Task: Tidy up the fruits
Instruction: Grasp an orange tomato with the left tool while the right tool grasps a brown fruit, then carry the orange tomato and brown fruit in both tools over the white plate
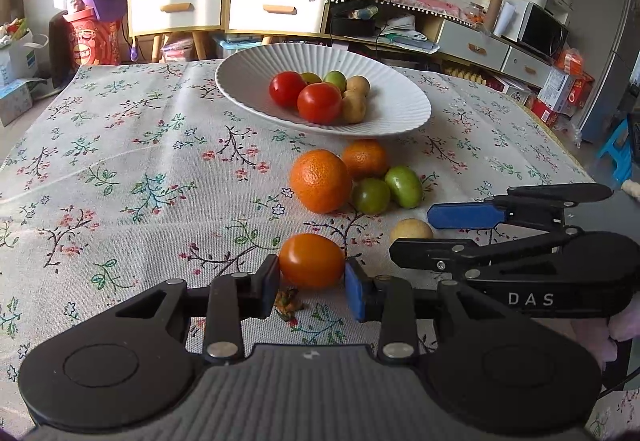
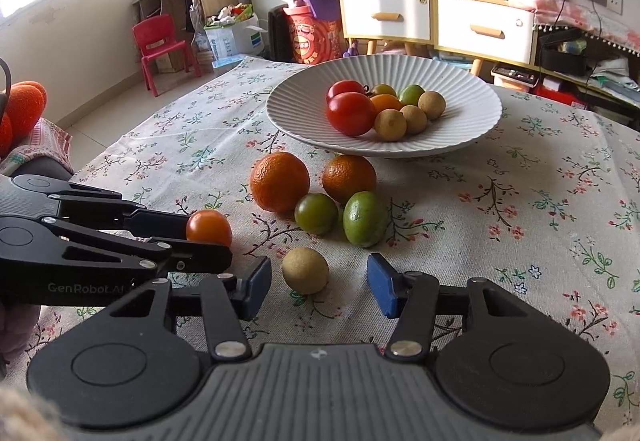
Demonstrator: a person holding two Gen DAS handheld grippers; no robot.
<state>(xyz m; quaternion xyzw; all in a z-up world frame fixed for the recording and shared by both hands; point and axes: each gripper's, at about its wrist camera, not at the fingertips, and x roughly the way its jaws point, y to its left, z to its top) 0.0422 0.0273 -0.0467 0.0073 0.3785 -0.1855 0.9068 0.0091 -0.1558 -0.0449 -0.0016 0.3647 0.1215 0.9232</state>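
Note:
My left gripper (image 1: 312,277) is shut on an orange tomato (image 1: 311,260) low over the tablecloth; it also shows in the right wrist view (image 2: 208,228). My right gripper (image 2: 318,287) is open, with a tan longan (image 2: 305,269) between its fingers on the cloth, not touched. The longan also shows in the left wrist view (image 1: 411,231). A white ribbed plate (image 1: 248,69) holds two red tomatoes (image 1: 319,103), green fruits and longans. In front of the plate lie two oranges (image 1: 320,181) and two green fruits (image 1: 404,181).
The flowered tablecloth (image 1: 120,169) covers the table. A small dried stem scrap (image 1: 288,301) lies under the left gripper. Beyond the table stand a drawer cabinet (image 1: 224,5), a red chair (image 2: 160,45) and cluttered shelves.

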